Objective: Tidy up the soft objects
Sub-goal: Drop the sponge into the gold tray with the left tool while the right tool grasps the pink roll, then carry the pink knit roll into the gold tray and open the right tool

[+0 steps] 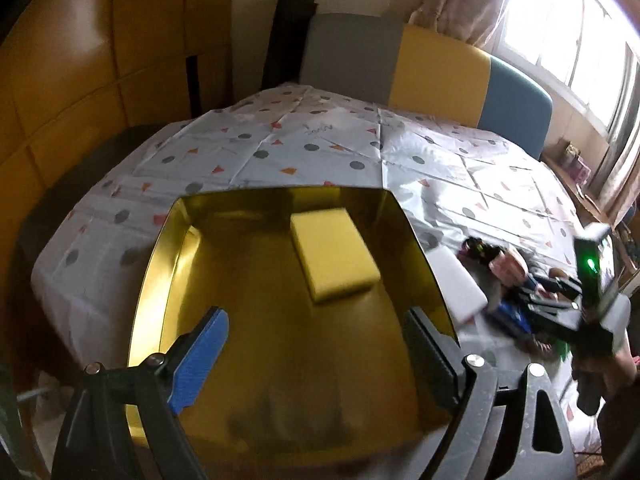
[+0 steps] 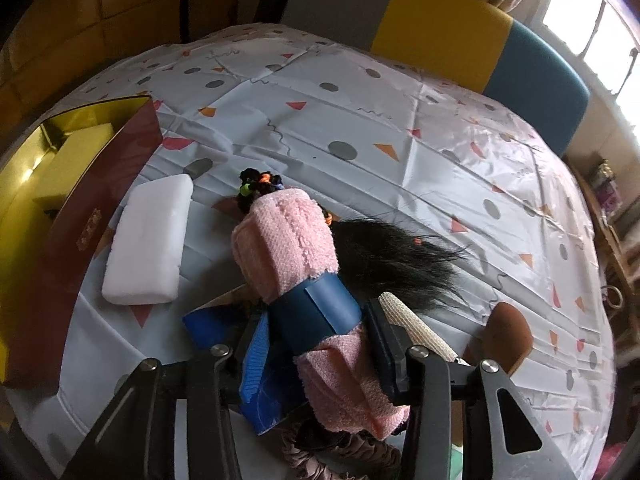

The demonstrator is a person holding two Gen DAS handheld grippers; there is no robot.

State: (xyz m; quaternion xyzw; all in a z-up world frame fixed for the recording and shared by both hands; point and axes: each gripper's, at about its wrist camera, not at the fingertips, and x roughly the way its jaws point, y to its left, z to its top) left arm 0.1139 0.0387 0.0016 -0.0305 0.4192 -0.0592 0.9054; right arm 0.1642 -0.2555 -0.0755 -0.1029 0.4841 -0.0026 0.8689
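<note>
Left gripper (image 1: 316, 356) spread wide, empty, above gold box (image 1: 160, 240); yellow sponge (image 1: 334, 254) lies inside, sorted
Right gripper (image 2: 320, 344) clamps pink rolled towel (image 2: 288, 240) at blue band, likely box-bound
White sponge (image 2: 150, 240) waits beside box

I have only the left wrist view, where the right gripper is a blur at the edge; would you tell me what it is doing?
Observer: The right gripper is clamped on a rolled pink towel with a blue band around it.
Operator: Thank you. Is anything lying under or beside that towel?
Observer: Yes, a black furry piece spreads out to its right on the tablecloth.
Operator: And what colour is the outside of the gold-lined box?
Observer: The box is dark red outside, with the white sponge lying beside that wall.
</note>
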